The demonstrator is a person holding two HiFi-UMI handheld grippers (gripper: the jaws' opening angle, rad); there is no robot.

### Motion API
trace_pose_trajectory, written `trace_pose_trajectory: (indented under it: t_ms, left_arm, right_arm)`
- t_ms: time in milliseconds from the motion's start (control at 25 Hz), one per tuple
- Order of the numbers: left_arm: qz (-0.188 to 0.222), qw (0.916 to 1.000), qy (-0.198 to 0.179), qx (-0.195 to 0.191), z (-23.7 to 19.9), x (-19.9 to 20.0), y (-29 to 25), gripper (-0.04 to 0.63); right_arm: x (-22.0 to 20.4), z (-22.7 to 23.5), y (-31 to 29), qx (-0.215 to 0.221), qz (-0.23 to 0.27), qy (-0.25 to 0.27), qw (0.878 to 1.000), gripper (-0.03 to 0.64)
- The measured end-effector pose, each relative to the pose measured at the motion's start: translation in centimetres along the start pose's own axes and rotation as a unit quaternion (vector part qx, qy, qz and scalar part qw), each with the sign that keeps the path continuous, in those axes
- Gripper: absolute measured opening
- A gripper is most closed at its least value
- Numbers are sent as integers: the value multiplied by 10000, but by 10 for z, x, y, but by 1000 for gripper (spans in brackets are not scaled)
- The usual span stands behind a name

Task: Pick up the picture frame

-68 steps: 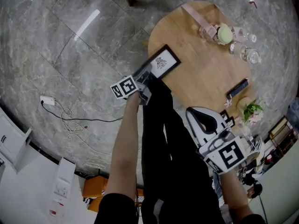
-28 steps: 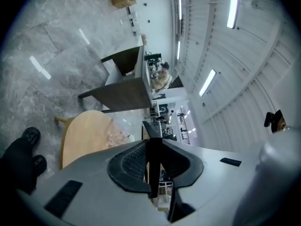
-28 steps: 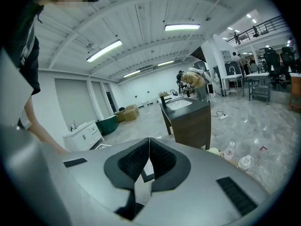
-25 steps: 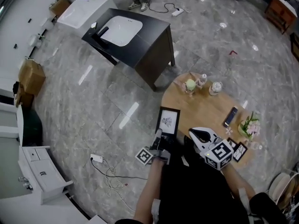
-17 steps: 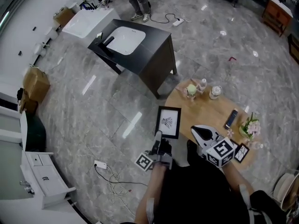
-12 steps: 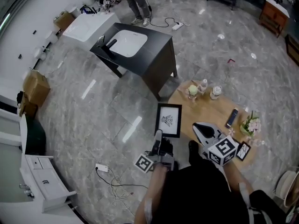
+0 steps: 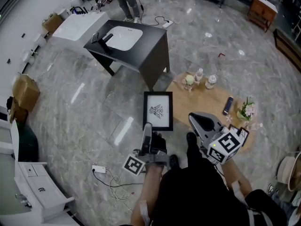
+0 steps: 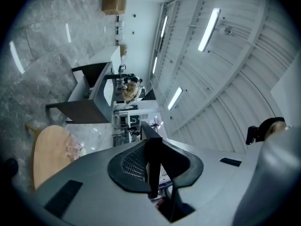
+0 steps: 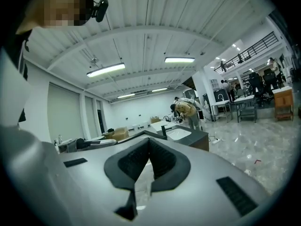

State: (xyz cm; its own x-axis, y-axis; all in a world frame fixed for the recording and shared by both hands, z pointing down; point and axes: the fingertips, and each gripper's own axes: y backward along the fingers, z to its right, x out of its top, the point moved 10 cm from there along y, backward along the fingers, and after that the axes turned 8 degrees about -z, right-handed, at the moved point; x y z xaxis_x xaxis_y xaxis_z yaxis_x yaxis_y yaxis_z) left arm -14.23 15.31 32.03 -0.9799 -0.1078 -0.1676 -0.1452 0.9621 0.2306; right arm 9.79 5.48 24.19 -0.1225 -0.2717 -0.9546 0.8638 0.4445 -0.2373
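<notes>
Holding picture frame [image 7: 158, 110] by its near edge, left gripper [image 7: 148, 129] clamped on it so it clears the table [image 7: 207, 103] | right gripper [image 7: 194, 118] jaws together, empty

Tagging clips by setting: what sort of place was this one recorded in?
Probably a large hall staged as a mock home: a freestanding vanity with a white sink, a round wooden table, and a power strip on polished stone-look flooring.
</notes>
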Motion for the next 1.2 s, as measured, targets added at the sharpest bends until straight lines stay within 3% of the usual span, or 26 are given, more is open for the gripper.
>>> trace_pose_trajectory:
  t_ms: [480,1200]
  left_arm:
    - [-98,9997,62,-203,18,4,7,74]
    - [16,9995,152,-265,21,0,13,74]
  right_arm:
    - [6,-28,29,-378,192,281,9987,12]
    - [-1,-36,51,-474,158,372,9981,12]
